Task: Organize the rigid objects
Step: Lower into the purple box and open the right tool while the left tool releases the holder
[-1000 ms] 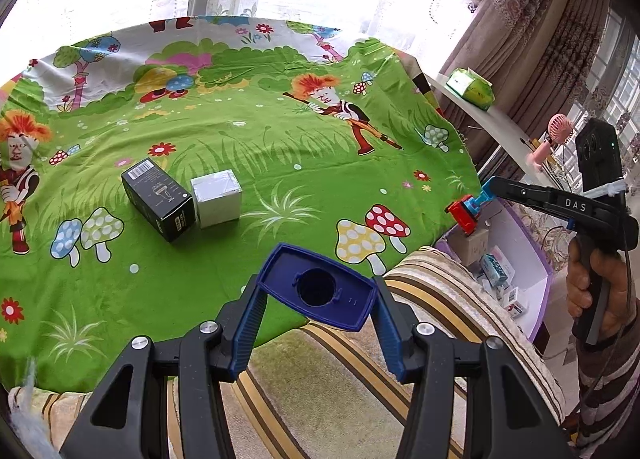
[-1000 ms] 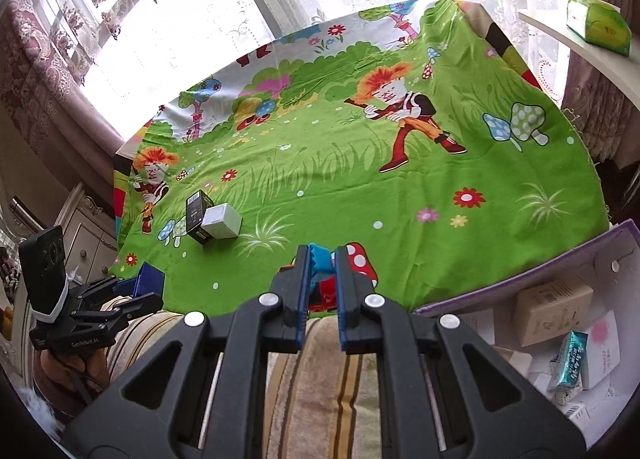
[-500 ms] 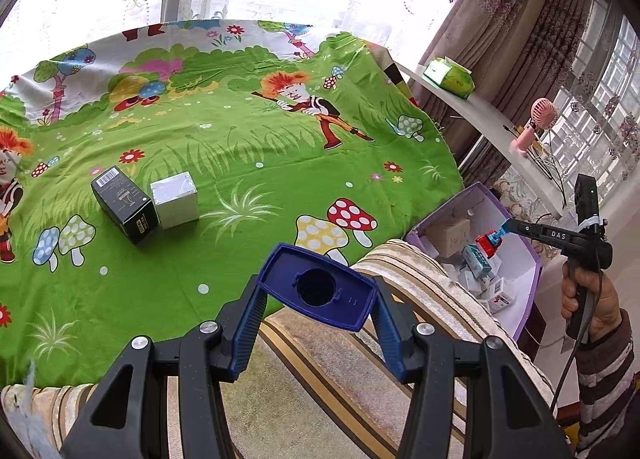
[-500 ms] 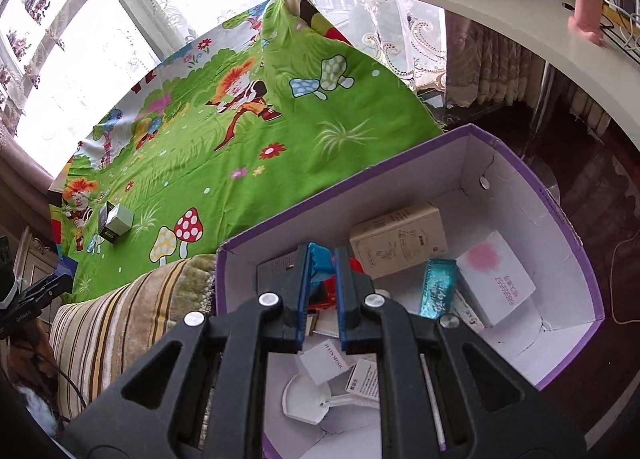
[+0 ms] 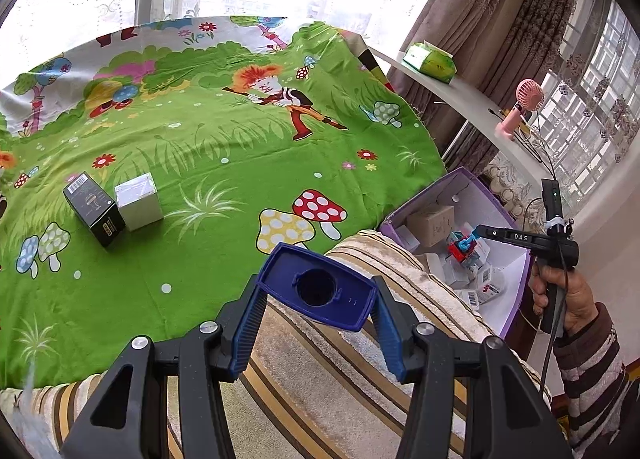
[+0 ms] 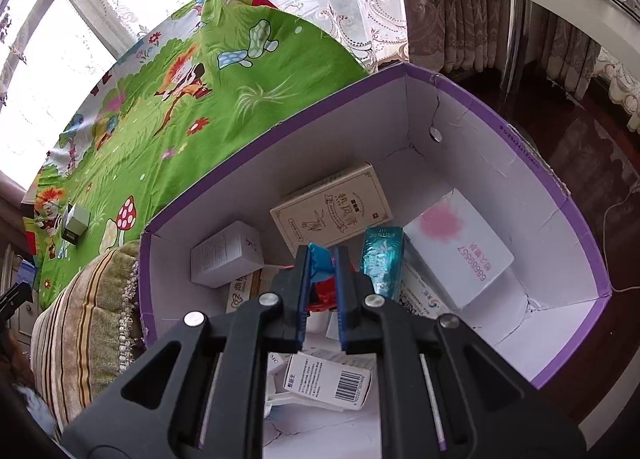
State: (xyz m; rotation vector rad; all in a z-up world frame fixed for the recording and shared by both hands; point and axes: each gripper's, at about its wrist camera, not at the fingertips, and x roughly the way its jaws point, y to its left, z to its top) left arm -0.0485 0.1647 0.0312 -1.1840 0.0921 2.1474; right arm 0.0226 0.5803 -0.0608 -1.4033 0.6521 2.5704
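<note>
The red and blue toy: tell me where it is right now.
The red and blue toy is clamped in the right gripper, held inside the open purple box, just above the teal carton and beige box.

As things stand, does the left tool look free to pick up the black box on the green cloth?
Probably not: the left tool is shut on a blue lid, though nothing blocks the black box.

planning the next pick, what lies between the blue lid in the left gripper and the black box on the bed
Only bare green sheet, seen in the left wrist view, between the blue lid and the black box.
</note>
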